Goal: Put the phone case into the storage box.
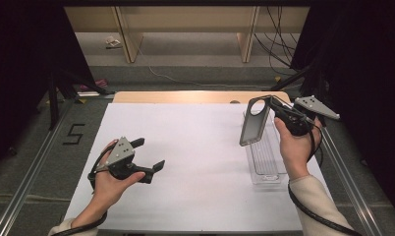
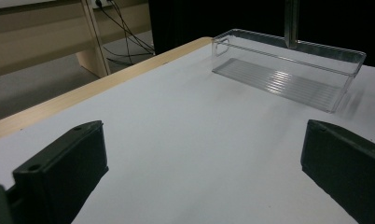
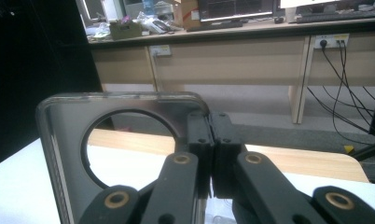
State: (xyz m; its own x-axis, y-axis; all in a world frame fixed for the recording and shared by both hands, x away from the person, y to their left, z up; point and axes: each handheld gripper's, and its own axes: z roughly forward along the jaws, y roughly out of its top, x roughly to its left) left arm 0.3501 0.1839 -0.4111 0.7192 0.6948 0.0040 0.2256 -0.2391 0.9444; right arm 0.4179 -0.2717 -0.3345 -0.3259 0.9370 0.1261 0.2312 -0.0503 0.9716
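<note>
Above the tray's far end, at the table's right side, hangs a phone case [image 1: 254, 121], dark and see-through w/ a big round camera hole near its top. It's held up off the table, upright, tilted a bit, its lower end over the tray but clear of it as far as the high view shows. Right gripper [image 1: 273, 104] pinches it at the top edge beside the hole; in the right gripper view the case [image 3: 64, 154] stands left of centre and the black fingers [image 3: 198, 140] are pressed together on its upper right corner, no gap betw. them.

Below sits the tray [image 1: 277, 173], clear plastic, long, ribbed floor, running away from the person along the right edge of the white table [image 1: 195, 167]. In the left gripper view the tray [image 2: 344, 60] lies ahead to the right w/ the case's lower end just above its far wall.

Left gripper [image 1: 151, 153] is well apart, low over the table's left-front area, held in the left hand [image 1: 109, 184], fingers [image 2: 64, 163] spread wide w/ nothing betw. them but bare white table.
</note>
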